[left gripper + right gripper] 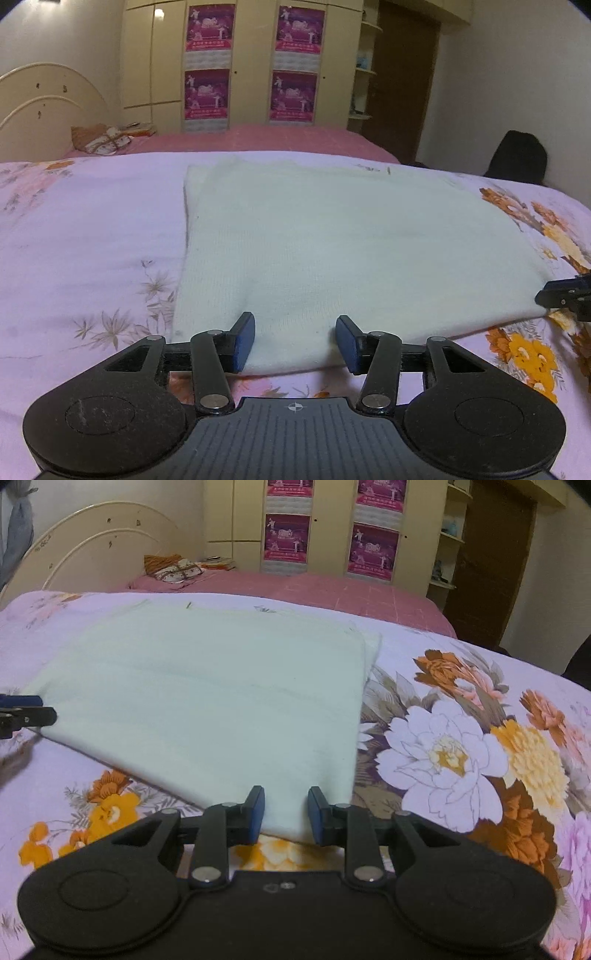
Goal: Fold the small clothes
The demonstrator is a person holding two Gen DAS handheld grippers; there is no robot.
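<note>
A white knit garment (325, 243) lies folded flat into a rough rectangle on the floral bedspread (81, 236). My left gripper (294, 341) is open, its blue pads on either side of the garment's near left corner. My right gripper (286, 814) is open, its pads on either side of the near right corner of the garment (207, 701). Each gripper's tip shows at the edge of the other view: the right gripper in the left wrist view (565, 295), the left gripper in the right wrist view (26, 712).
The lilac bedspread (461, 738) with large flowers covers the near bed. A second bed with a pink sheet (258, 138), a cream headboard (44, 107) and a small pile of cloth stands behind. A wardrobe with posters, a brown door and a dark chair back (517, 155) are beyond.
</note>
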